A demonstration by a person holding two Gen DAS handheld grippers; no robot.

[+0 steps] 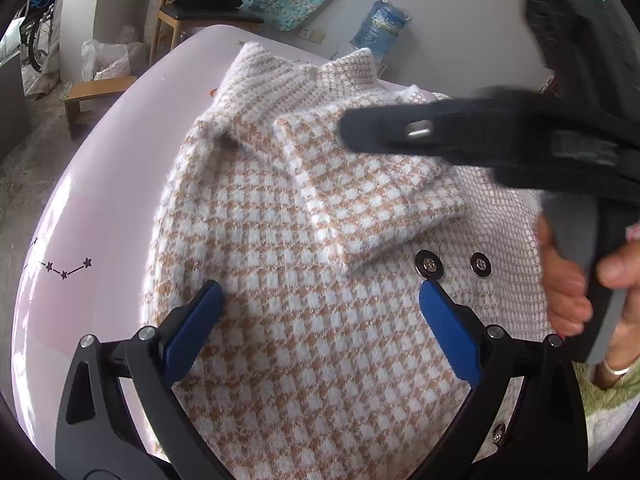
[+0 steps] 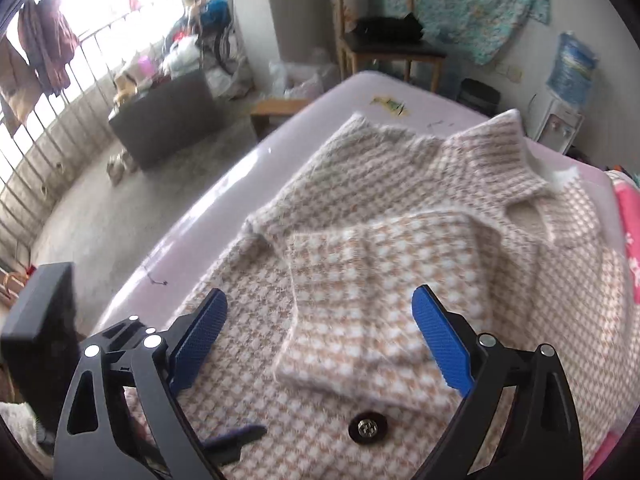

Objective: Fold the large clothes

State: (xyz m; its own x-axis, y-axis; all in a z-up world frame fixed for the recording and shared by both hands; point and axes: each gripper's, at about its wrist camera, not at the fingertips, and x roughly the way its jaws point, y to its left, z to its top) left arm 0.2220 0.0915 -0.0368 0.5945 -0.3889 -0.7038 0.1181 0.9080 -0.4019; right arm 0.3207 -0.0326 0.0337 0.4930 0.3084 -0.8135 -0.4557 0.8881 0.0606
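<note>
A beige and white houndstooth knit coat [image 1: 304, 288] lies flat on a pale pink surface [image 1: 104, 184], collar at the far end. One sleeve [image 1: 368, 192] is folded across its front; it also shows in the right wrist view [image 2: 376, 292]. Dark snap buttons [image 1: 429, 266] sit near the sleeve cuff. My left gripper [image 1: 320, 304] is open and empty above the coat's lower front. My right gripper [image 2: 320, 312] is open and empty above the folded sleeve. The right gripper body [image 1: 460, 132] crosses the left wrist view from the right.
A wooden chair [image 2: 384, 44] with a dark item stands by the far wall. A low wooden stool [image 1: 96, 92], plastic bags and a blue water bottle [image 1: 380, 28] are beyond the surface. A dark cabinet [image 2: 164, 116] and railing lie to the left. Pink fabric [image 2: 628, 216] lies at the right.
</note>
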